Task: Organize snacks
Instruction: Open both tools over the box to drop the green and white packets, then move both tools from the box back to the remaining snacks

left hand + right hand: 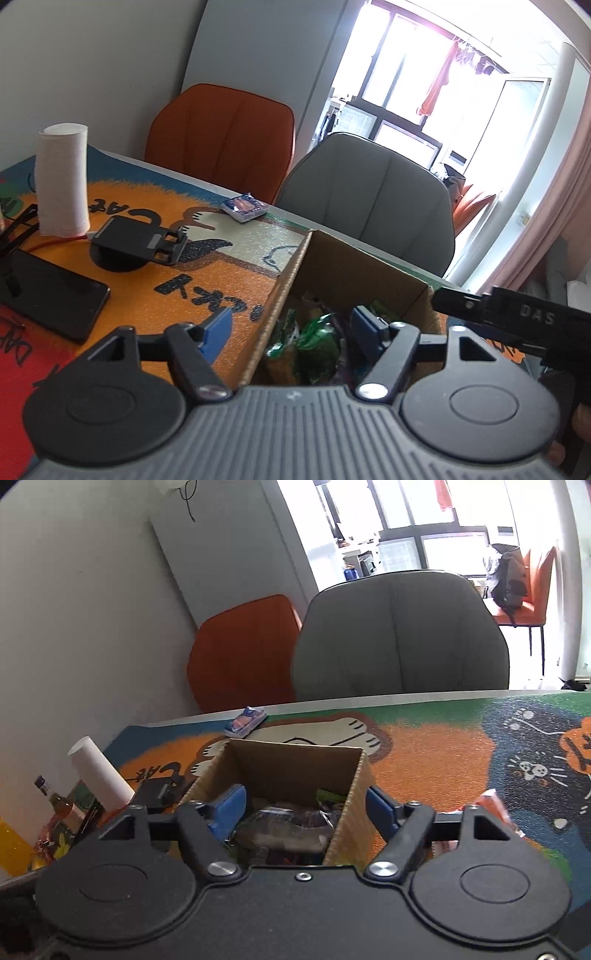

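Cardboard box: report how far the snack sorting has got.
Done: several wrapped snacks already lie inside the cardboard box. In hand: nothing; the left gripper and right gripper are both open at the box. Left: the small blue packet beyond the box, and an orange packet beside it.

Box (284, 771) top open; walls flank gripper (304, 812).

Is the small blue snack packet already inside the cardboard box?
No, the blue packet lies on the mat beyond the cardboard box.
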`<move>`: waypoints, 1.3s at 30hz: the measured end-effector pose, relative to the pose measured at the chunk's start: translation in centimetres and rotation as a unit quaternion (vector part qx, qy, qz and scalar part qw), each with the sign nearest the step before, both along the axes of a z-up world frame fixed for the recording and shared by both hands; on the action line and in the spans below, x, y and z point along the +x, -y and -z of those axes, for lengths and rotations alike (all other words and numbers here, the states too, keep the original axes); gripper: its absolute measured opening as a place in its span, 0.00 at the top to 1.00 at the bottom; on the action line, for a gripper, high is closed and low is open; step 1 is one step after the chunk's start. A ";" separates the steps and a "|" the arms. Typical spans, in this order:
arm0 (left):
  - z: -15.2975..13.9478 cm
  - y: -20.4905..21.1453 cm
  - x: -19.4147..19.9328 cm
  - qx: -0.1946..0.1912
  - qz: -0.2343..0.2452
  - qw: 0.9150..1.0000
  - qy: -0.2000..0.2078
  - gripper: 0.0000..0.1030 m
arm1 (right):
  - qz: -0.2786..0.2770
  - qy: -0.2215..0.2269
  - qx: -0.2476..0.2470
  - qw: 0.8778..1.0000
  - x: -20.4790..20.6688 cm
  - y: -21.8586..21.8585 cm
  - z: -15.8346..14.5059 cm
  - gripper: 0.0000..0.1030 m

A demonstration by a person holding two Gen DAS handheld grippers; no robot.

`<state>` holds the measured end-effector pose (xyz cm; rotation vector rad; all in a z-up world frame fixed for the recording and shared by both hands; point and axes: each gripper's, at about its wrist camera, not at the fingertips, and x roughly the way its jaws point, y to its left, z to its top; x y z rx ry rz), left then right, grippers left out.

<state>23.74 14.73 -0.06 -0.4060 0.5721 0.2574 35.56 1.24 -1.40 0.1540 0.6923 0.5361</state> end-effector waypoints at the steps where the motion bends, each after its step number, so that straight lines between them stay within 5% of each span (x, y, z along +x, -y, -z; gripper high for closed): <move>1: 0.0 0.0 -0.1 0.001 -0.004 1.000 -0.002 0.30 | 0.000 -0.002 0.002 1.000 -0.2 0.3 0.0 0.25; 5: 0.0 0.3 -0.3 -0.004 -0.009 1.000 -0.011 0.26 | 0.003 0.003 -0.006 1.000 -1.1 1.5 0.0 0.19; 13: -0.5 2.1 -0.7 0.008 -0.002 1.000 -0.013 0.01 | 0.001 -0.006 -0.009 1.000 -2.3 4.3 -0.2 0.02; 39: -0.9 14.5 -0.2 0.035 0.141 0.989 -0.007 0.01 | 0.055 -0.030 0.013 0.998 -3.7 17.2 1.5 0.00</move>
